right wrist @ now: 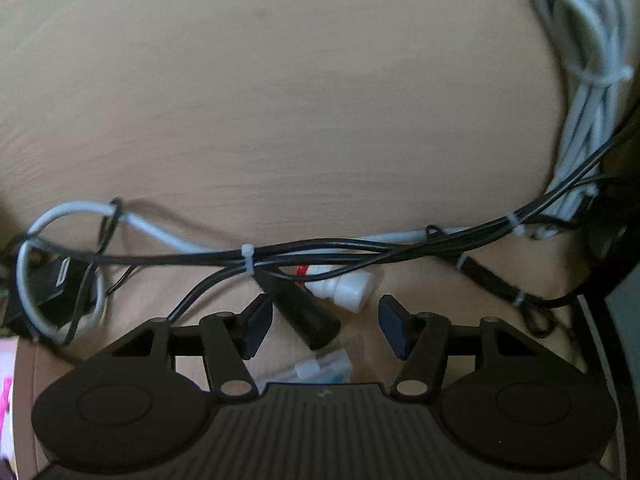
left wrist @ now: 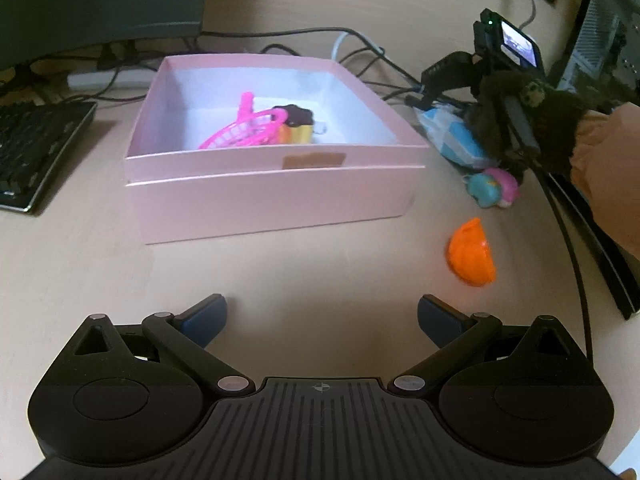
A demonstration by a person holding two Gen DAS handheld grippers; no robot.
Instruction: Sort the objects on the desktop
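We see the pink box (left wrist: 276,184) mid-desk holding 2 toys; 3 wait off its right edge, including the orange piece (left wrist: 472,254). Left gripper (left wrist: 322,322) and right gripper (right wrist: 326,326) gape empty.

The left gripper (left wrist: 322,320) was matte black, with a ribbed central plate marked by a small crosshair, round domed housings at either side, silver pivot screws and dark blue pads (left wrist: 438,320). The right gripper (right wrist: 326,326) matched it. A fuzzy dark brown sleeve (left wrist: 532,128) with a peach cuff covered the person's right arm.
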